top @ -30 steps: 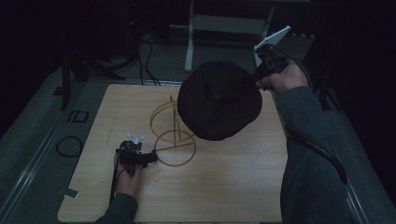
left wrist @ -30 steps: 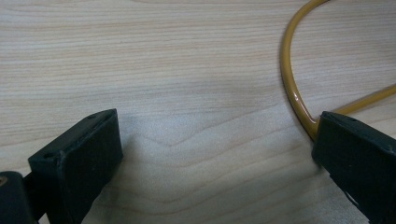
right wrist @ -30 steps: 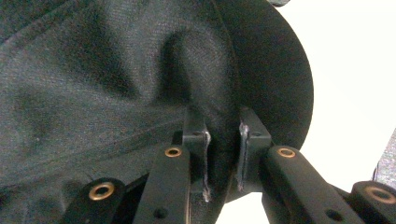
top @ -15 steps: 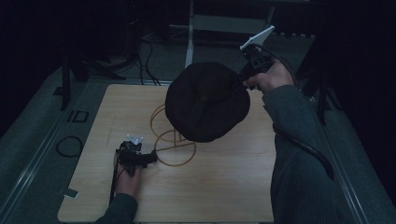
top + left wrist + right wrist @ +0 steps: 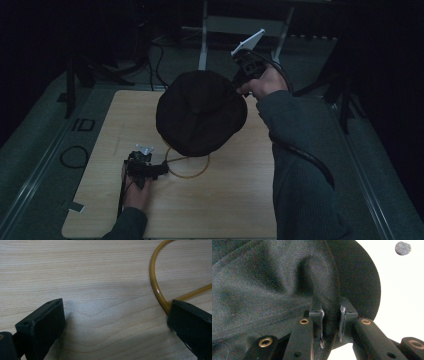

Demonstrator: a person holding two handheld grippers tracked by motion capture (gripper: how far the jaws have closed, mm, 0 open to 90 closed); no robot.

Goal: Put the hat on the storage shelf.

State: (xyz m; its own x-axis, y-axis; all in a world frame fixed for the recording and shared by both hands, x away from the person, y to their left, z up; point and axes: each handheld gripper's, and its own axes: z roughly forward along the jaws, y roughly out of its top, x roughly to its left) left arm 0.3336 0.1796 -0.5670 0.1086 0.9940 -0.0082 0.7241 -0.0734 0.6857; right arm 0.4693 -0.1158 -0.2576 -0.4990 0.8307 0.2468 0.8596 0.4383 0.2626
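A black brimmed hat (image 5: 200, 112) hangs over the middle of the wooden table (image 5: 225, 200), above a gold wire stand whose base ring (image 5: 192, 172) lies on the wood. My right gripper (image 5: 239, 85) is shut on the hat's brim at its far right edge. In the right gripper view the jaws (image 5: 331, 312) pinch a fold of the dark fabric (image 5: 274, 277). My left gripper (image 5: 159, 170) rests low on the table beside the ring. In the left gripper view it stands open (image 5: 115, 320), with its right jaw at the gold wire (image 5: 156, 287). The hat hides the stand's upper part.
A dark floor surrounds the table. A coiled black cable (image 5: 74, 156) lies left of it, and a strip of tape (image 5: 75, 206) sits at the near left corner. Grey metal frame legs (image 5: 202, 45) stand behind the far edge.
My right gripper has carried the hat left and a little lower, so it now covers the stand's top. The left gripper has stayed by the base ring.
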